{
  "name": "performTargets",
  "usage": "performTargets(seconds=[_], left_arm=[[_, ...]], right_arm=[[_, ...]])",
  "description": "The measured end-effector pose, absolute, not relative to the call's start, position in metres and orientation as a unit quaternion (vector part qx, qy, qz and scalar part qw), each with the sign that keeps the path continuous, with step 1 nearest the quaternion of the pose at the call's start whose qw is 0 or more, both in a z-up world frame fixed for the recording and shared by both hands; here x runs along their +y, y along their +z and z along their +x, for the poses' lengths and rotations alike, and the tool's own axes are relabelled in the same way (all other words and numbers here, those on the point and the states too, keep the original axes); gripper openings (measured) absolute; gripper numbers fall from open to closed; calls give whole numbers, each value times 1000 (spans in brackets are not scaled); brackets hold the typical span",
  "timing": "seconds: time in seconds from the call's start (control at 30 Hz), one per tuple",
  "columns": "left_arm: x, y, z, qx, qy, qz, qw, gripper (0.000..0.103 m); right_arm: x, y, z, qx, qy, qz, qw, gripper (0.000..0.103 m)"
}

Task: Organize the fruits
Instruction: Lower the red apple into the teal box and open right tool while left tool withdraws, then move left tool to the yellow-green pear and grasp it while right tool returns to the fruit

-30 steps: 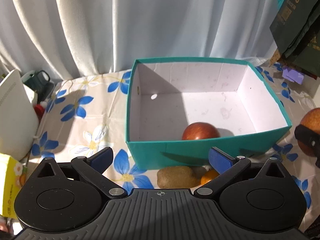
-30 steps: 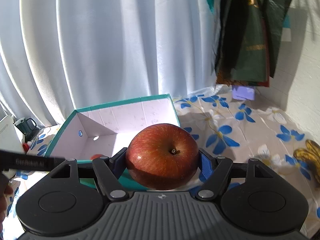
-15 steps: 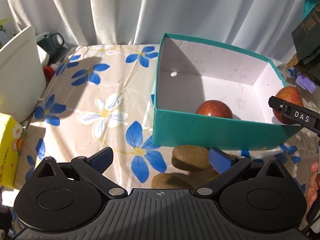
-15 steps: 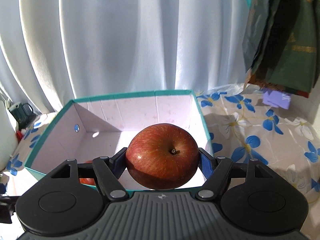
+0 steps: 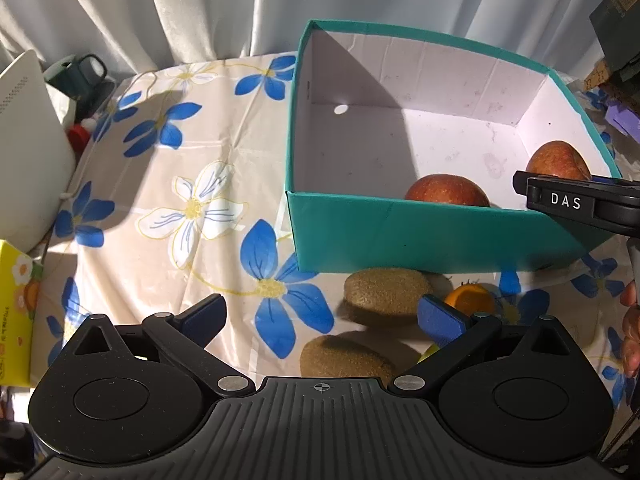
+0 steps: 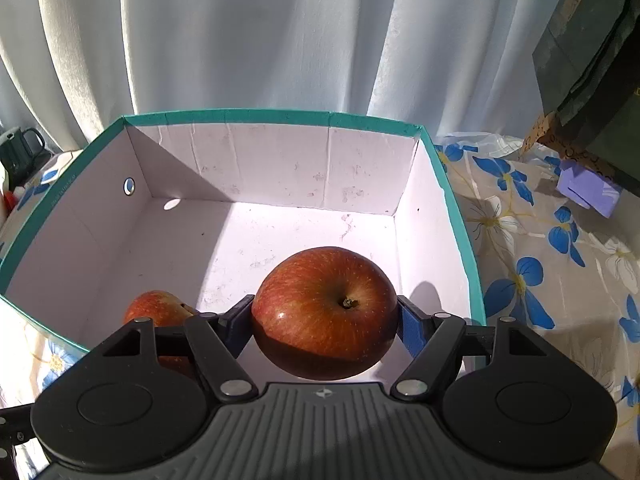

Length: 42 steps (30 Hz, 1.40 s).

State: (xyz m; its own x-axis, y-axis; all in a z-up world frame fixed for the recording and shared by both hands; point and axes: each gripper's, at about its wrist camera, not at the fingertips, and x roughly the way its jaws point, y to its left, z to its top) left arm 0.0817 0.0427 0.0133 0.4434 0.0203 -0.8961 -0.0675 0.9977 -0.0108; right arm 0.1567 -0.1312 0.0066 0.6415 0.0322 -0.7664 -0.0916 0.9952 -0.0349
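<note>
A teal box (image 5: 420, 236) with a white inside stands on the flowered tablecloth; it also shows in the right wrist view (image 6: 456, 208). One red apple (image 5: 446, 189) lies in it near the front wall, also seen in the right wrist view (image 6: 158, 308). My right gripper (image 6: 326, 320) is shut on a second red apple (image 6: 324, 312) and holds it over the box's front right part; this apple shows in the left wrist view (image 5: 558, 160). My left gripper (image 5: 322, 316) is open and empty, above two kiwis (image 5: 384, 294) (image 5: 346, 358) and an orange (image 5: 470, 300) in front of the box.
A white device (image 5: 28, 152), a dark green mug (image 5: 82, 72) and a yellow carton (image 5: 14, 312) stand at the left. White curtains hang behind. Dark green bags (image 6: 592, 52) and a purple item (image 6: 586, 188) are at the right.
My right gripper has carried the apple forward over the box's front wall and lower into the box. My left gripper has drawn back and left, so both kiwis and the orange show.
</note>
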Motion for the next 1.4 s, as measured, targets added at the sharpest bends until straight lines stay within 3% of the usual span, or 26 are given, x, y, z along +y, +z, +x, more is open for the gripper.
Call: performTargets(seconds=[0.17,0.2,0.37,0.57,0.83,0.93,1.0,1.4], left_arm=[[44,10,84,532,27,-18,846,103],[44,10,84,532,27,-18,846,103],[48,9,83,531,29,-25,847,103],[61,11,75,516,34,-39,855,103],[67,9,44,488,-5,-42,872,103],[62,5,26,473,-29,-26,880,103],[63,3,16,469,-44,-26,882,103],[44,-8,-27,483,-117,-10,868,103]], right_arm=[[-128,5,163,434,24,-55,899,73],[-128,4,164,435,26,-55,898,78],[-125,16,156,411,29,-66,909,82],[-133,68,96,282,38,-33,958,103],[-142,97,-24,82,10,12,996,103],[-133,78,-27,187,33,-22,981,103],[-136,64,-36,219,48,12,975,103],[-162,45,-79,263,-3,108,959,103]])
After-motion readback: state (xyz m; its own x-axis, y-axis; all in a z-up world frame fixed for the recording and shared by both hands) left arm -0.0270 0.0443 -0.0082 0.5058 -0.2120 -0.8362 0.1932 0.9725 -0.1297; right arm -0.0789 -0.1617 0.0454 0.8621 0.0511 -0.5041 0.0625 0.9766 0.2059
